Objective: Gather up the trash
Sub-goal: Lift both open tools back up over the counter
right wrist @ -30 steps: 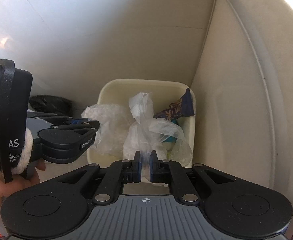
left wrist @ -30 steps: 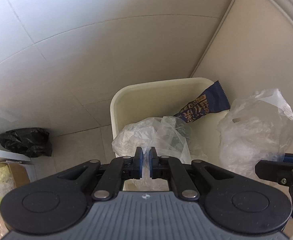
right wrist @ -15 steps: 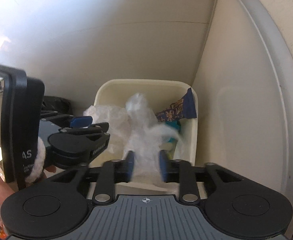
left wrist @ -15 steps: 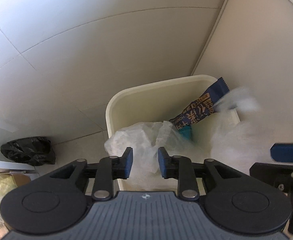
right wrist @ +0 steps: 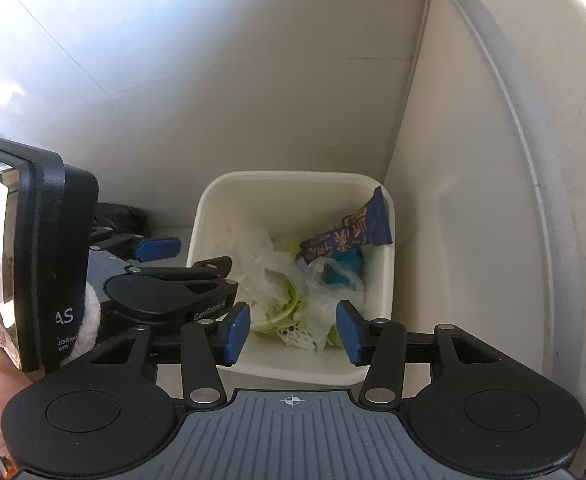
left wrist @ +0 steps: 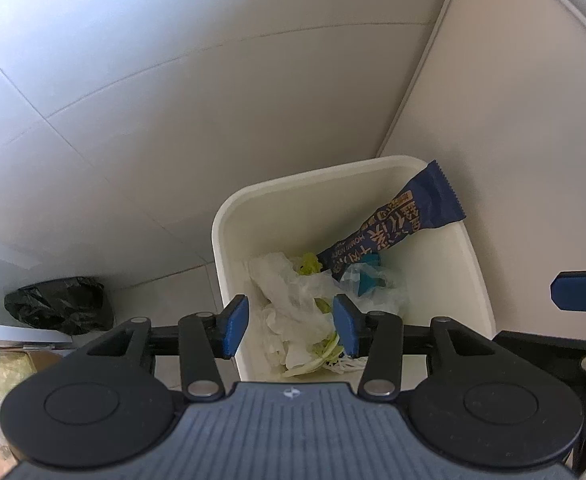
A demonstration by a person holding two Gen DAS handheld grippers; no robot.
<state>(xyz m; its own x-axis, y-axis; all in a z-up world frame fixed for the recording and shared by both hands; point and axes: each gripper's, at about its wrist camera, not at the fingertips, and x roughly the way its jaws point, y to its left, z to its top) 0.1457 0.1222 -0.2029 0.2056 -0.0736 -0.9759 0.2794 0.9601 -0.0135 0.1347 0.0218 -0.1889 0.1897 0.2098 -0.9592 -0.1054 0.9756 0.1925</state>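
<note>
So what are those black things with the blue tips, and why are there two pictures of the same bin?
Those are two hand-held grabbers. A person holds one in each hand, and each carries a camera looking along its fingers, so you get two pictures. One shows the left gripper, the other the right gripper. Both hang over a cream bin on the tiled floor. Their jaws have just been opening and hold nothing. In the bin lie clear plastic bags, a blue snack wrapper and green scraps. A black bag sits beside it.
</note>
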